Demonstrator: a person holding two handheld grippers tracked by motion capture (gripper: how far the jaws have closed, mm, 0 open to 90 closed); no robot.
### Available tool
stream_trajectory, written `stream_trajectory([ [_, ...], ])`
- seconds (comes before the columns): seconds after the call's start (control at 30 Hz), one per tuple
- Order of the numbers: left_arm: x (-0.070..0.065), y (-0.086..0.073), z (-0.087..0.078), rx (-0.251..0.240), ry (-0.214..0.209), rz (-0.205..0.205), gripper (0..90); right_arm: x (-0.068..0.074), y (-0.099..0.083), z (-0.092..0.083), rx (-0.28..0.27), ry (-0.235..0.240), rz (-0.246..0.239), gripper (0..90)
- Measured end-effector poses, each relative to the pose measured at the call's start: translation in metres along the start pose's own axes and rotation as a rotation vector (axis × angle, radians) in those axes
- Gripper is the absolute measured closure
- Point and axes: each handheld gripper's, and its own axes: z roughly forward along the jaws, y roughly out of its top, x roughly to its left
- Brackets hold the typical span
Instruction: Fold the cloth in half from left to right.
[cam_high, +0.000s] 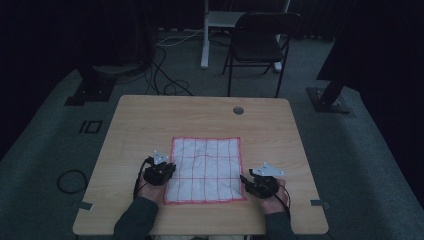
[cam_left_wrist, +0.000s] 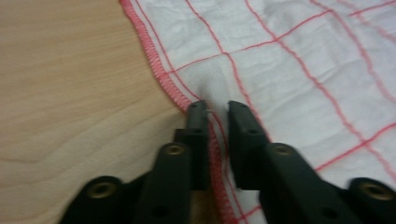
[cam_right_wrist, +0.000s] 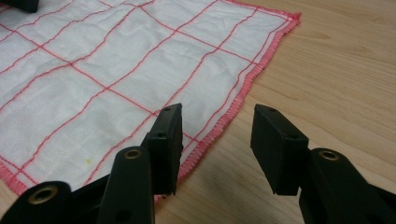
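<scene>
Left tongs pinch the left hem of the cloth lying flat on the tabletop; right tongs stand spread astride its right hem. Risk: the thin pinch slips, or a one-sided lift skews the cloth.

High view: person's forearms cut off at bottom edge; room's upper corners too dark to read. Left gripper view: cloth runs off top and right edges. Right gripper view: dark object clipped at upper left, unidentifiable.
</scene>
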Motion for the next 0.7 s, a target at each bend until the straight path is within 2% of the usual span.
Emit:
stream_trajectory([
  [0.03, 0.0, 0.0, 0.0, 0.0, 0.0, 0.0, 85.4, 0.0, 0.0, 0.0, 0.0, 0.0, 0.0, 53.6],
  [0.07, 0.004, 0.0, -0.001, 0.001, -0.023, -0.03, 86.1, 0.0, 0.0, 0.0, -0.001, 0.003, -0.001, 53.6],
  [0.2, 0.006, -0.001, -0.002, 0.005, -0.027, -0.036, 86.7, 0.0, 0.0, 0.0, -0.001, 0.003, 0.0, 53.6],
  [0.27, 0.012, -0.004, -0.007, 0.01, -0.017, -0.04, 86.7, -0.001, 0.0, 0.0, -0.002, 0.004, 0.003, 53.6],
  [0.47, 0.023, -0.01, -0.016, 0.0, -0.02, -0.058, 86.3, 0.001, 0.0, 0.003, 0.007, 0.01, -0.001, 53.5],
  [0.5, 0.025, -0.009, -0.019, -0.012, -0.025, -0.068, 86.3, 0.002, 0.001, 0.003, 0.007, 0.012, -0.002, 53.4],
  [0.7, 0.023, 0.0, -0.029, -0.058, -0.058, -0.07, 86.4, 0.003, 0.001, 0.004, 0.01, 0.017, -0.004, 53.4],
])
